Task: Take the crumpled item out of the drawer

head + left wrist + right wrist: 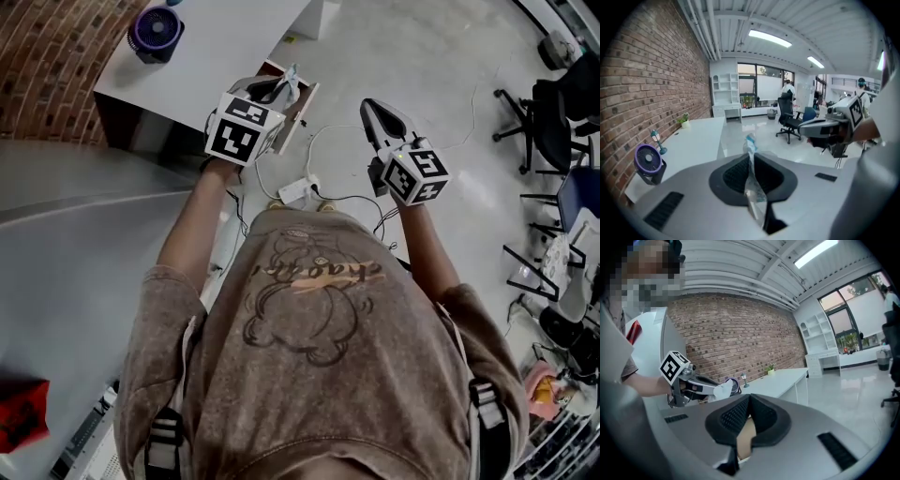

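Pale glossy floor (pixel 422 56) and a white desk (pixel 216 47) with a purple fan (pixel 155 30) at far left. Gripped the crumpled clear wrapper (pixel 750 145) tight in the left gripper (pixel 281 89), up out of the open drawer (pixel 302 111) at the desk's near edge. Held the right gripper (pixel 380 114) to its right, jaws pressed together.

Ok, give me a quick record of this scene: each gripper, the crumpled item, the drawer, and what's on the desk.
left gripper: shut on the crumpled wrapper
crumpled wrapper: clear plastic, pinched between the jaws, out of the drawer
right gripper: shut, nothing gripped
drawer: open, under the desk edge
desk: white, with a purple fan on it
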The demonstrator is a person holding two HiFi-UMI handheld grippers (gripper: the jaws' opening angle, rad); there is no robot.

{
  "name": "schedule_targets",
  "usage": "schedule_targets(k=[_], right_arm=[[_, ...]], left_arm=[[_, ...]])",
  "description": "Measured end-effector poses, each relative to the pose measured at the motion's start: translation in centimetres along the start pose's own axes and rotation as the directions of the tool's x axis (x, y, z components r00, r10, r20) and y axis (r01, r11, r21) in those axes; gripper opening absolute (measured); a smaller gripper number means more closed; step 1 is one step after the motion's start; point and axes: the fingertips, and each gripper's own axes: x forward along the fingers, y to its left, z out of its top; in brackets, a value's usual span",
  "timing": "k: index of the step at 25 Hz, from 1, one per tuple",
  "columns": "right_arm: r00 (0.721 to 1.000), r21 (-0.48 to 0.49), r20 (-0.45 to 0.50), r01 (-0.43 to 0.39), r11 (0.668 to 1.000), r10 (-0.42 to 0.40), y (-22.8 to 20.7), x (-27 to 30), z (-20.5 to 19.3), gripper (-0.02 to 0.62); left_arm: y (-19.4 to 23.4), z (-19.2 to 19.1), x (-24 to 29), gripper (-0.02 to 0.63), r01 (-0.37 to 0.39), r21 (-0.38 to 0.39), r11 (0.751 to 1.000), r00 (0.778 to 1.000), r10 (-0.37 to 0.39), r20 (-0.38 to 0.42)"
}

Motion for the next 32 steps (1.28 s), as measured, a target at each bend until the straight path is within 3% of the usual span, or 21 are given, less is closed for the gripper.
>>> schedule_targets(k=[5,12,21,32], right_arm=[[0.999,-0.031,0.032,0.016,0.999,-0.015,0.0,-0.9,1.3,-0.003],[0.997,-0.005,0.059,0.057,0.998,-0.056,-0.3,-1.8,0.6,-0.003],[0.997,0.013,0.06,0.039,0.999,-0.04,0.3,-2.5,-1.0,-0.003],[0.999,0.006,0.05,0.012,1.0,-0.013,0.9,-2.9,-2.3,-0.003]], left_arm=[[-1.3,2.2,-1.8,0.031,0.058,-0.05,0.997,0.989,-0.05,0.14],[-2.1,2.8,-3.2,0.029,0.108,-0.138,0.985,0.954,-0.064,0.294],[-2.1,1.0,-3.5,0.029,0.096,-0.185,0.978,0.933,-0.024,0.358],[-1.7,-0.9,-4.3,0.03,0.072,-0.224,0.972,0.925,0.019,0.379]])
